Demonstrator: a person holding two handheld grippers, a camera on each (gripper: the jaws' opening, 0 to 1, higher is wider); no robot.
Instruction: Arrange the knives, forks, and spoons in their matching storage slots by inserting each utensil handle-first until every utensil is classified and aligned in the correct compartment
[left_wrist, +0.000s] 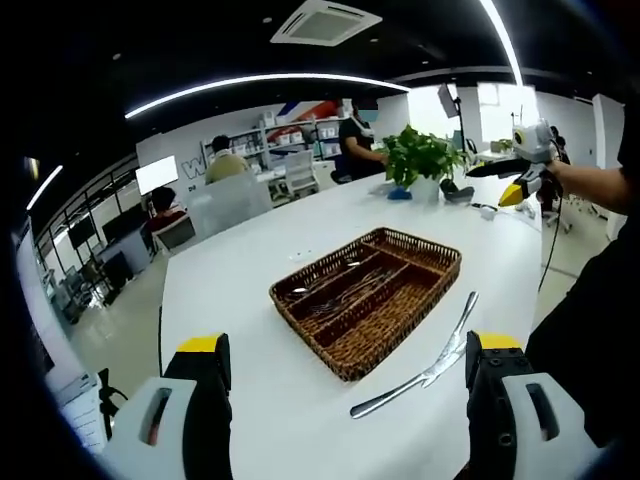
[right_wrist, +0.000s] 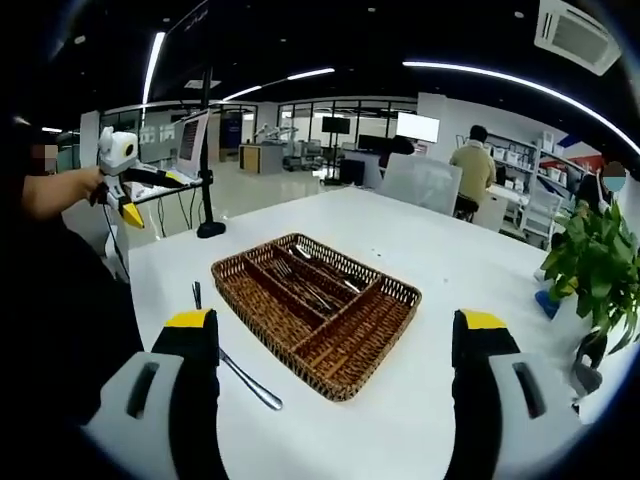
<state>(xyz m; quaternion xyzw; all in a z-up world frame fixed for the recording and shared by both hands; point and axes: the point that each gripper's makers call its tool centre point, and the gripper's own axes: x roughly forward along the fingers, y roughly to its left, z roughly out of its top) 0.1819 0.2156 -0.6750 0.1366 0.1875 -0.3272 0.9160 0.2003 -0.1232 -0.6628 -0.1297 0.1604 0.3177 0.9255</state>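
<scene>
We see the left gripper with its fingers spread wide and empty above the white tabletop. Ahead of them sits the wicker cutlery tray; the utensils in its slots blur together, so we cannot sort them by kind. A table knife lies just beside the right finger, its handle partly hidden. The right gripper is likewise spread and empty.

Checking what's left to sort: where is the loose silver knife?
In the left gripper view the silver knife lies on the white table, just outside the brown wicker tray, beside the left gripper's own jaw.
</scene>
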